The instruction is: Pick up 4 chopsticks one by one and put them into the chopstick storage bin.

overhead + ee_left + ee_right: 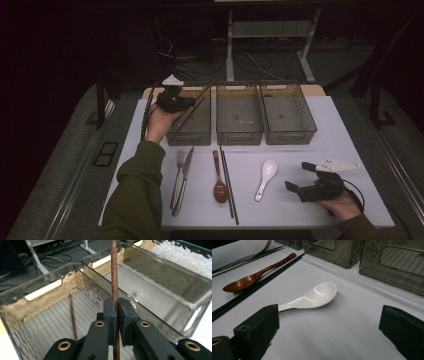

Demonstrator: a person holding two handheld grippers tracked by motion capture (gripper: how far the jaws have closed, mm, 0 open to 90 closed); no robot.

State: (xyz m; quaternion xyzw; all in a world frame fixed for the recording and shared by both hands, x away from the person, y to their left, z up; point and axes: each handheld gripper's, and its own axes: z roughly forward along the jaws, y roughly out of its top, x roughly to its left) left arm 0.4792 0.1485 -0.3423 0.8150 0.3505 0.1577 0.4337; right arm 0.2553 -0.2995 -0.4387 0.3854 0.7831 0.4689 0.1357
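Looking down from the high view, we hold the left gripper (pixel 172 100) over the leftmost smoked-plastic bin (pixel 192 131), a thin brown wooden chopstick (pixel 196 106) slanting across it; the right gripper (pixel 307 186) rests near the white ceramic soup spoon (pixel 265 177). In the left gripper view, our jaws are clamped on that chopstick (pixel 114 277), its mate (pixel 72 317) already lying inside. Held so near one end, it may pivot and catch the bin wall. In the right gripper view, our jaws stand wide apart beside the spoon (pixel 312 298).
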